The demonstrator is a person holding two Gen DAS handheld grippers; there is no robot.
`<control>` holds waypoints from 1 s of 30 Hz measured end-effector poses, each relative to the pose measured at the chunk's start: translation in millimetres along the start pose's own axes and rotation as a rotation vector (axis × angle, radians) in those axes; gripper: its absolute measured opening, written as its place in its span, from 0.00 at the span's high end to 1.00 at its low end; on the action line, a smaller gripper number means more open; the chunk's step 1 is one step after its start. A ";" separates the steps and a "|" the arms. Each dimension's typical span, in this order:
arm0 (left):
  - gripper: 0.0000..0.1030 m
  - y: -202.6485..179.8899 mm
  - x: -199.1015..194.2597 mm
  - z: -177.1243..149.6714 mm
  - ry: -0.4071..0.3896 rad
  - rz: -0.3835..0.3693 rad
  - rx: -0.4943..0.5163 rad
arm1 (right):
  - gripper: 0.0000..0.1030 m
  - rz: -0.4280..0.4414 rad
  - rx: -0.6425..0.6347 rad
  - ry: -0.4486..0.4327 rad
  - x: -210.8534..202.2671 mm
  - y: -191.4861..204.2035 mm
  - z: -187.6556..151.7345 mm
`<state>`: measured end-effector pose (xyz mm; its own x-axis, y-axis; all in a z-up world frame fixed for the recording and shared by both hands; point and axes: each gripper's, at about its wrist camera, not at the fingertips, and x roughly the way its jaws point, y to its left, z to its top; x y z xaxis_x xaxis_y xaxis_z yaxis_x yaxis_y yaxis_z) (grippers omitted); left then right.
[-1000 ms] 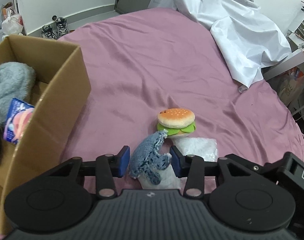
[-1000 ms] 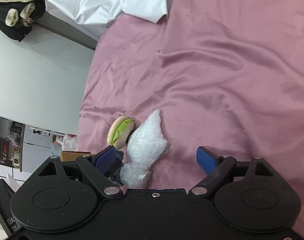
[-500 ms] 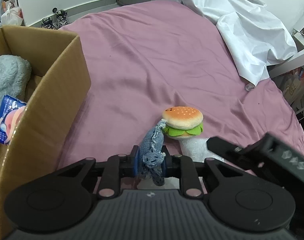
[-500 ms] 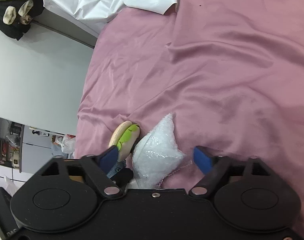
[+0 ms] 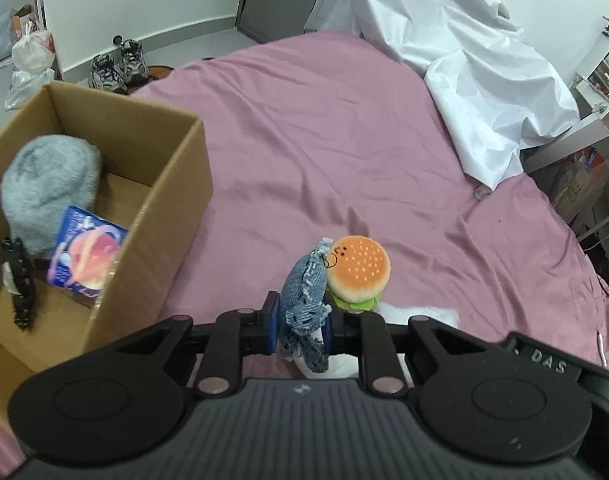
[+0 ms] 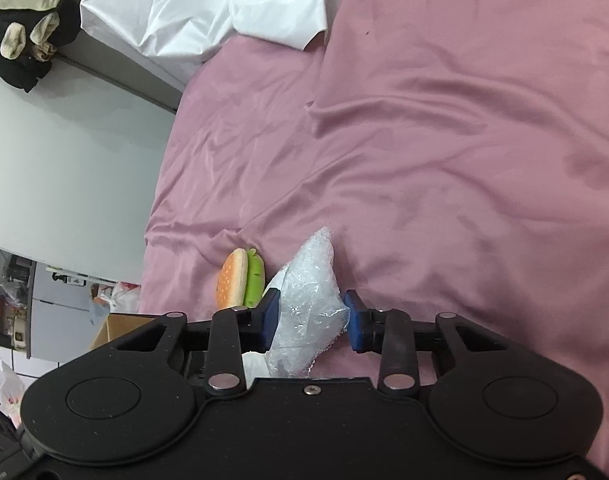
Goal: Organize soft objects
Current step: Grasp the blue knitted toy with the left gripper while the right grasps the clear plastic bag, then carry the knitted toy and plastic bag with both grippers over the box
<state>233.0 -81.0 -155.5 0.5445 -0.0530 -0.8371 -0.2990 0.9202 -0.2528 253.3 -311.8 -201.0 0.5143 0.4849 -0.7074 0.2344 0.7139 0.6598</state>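
Note:
My left gripper [image 5: 300, 326] is shut on a blue denim plush toy [image 5: 306, 300] and holds it above the pink bedsheet [image 5: 324, 152]. A plush hamburger [image 5: 358, 274] lies just beyond it; it also shows in the right wrist view [image 6: 240, 280]. My right gripper [image 6: 312, 318] is closed on a clear bubble-wrap bag [image 6: 308, 300] lying on the sheet [image 6: 444, 160], its pads pressing both sides. The open cardboard box [image 5: 172, 184] stands to the left and holds a grey fluffy item [image 5: 50, 184] and a blue packet [image 5: 86, 252].
A white sheet [image 5: 464, 52] is heaped at the far right of the bed; it also shows in the right wrist view [image 6: 208, 0]. Shoes [image 5: 112, 64] and bags sit on the floor beyond the bed. The right gripper's body [image 5: 536, 364] is close beside my left gripper.
My left gripper shut on the denim toy and lifted it. My right gripper moved forward around the bubble-wrap bag and closed on it.

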 end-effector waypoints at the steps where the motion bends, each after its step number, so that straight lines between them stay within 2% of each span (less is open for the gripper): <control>1: 0.81 0.4 -4.0 -0.6 -0.004 0.000 0.003 | 0.68 -0.001 0.002 -0.006 -3.8 -0.8 -1.4; 11: 0.81 3.0 -44.1 -11.3 -0.036 -0.018 0.018 | 0.69 0.027 -0.003 -0.088 -45.9 -3.1 -11.2; 30: 0.81 21.9 -101.3 -31.8 -0.086 -0.018 0.025 | 0.69 0.059 -0.158 -0.177 -98.1 20.3 -54.0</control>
<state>146.3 -67.8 -91.6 0.6155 -0.0372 -0.7873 -0.2694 0.9288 -0.2545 163.0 -317.6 -131.9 0.6632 0.4420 -0.6040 0.0747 0.7638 0.6411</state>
